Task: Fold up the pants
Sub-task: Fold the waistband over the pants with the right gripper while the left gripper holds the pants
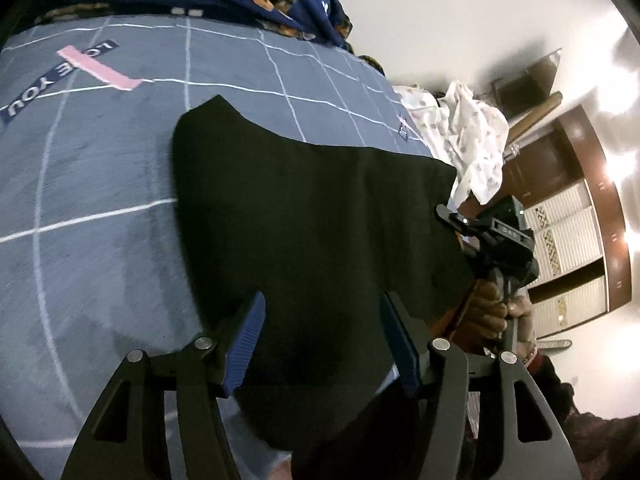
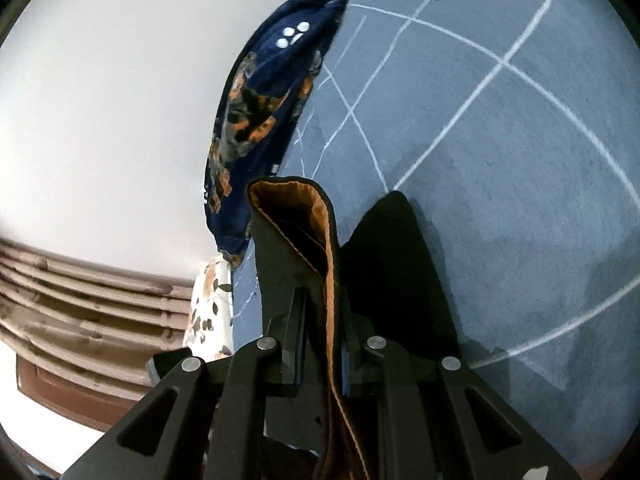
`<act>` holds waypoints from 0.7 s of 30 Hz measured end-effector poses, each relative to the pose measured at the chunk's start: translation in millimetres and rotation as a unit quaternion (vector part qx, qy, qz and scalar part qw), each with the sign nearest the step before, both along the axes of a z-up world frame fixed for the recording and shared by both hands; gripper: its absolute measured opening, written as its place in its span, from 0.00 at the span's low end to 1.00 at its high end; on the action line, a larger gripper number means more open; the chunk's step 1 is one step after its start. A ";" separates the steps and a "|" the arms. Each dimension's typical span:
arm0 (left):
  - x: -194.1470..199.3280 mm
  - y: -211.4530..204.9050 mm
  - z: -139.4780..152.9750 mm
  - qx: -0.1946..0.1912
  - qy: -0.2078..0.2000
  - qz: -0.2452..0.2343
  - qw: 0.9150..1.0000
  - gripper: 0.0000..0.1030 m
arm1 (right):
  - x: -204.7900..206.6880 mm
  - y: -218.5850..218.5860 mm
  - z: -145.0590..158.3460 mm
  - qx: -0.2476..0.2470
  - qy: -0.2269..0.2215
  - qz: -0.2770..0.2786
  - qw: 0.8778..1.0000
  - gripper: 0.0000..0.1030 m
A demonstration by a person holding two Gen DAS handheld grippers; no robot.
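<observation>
The black pants [image 1: 312, 208] lie spread on the blue-grey checked bedsheet [image 1: 100, 184]. My left gripper [image 1: 320, 328] is open, its blue-padded fingers [image 1: 248, 336] held wide apart just above the near part of the pants. My right gripper [image 2: 322, 336] is shut on the pants' waistband [image 2: 316, 232], whose brown lining shows, and lifts that edge off the bed. In the left wrist view the right gripper [image 1: 496, 248] and the hand that holds it show at the pants' right edge.
A navy floral blanket [image 2: 260, 104] is heaped at the far edge of the bed. White floral cloth [image 1: 472, 136] lies at the bed's right side. A pink strip [image 1: 100, 68] lies on the sheet. A wooden wardrobe [image 1: 580, 220] stands beyond.
</observation>
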State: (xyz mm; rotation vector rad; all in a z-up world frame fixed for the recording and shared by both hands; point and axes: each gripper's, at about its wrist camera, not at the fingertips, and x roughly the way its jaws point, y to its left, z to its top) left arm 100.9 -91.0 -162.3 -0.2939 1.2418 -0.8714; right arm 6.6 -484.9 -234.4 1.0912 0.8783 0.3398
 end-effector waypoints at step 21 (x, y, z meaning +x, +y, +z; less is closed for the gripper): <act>8.3 -6.0 -22.5 -0.015 0.008 0.006 1.000 0.66 | -100.0 -19.8 -7.2 0.073 0.026 -0.046 0.996 0.30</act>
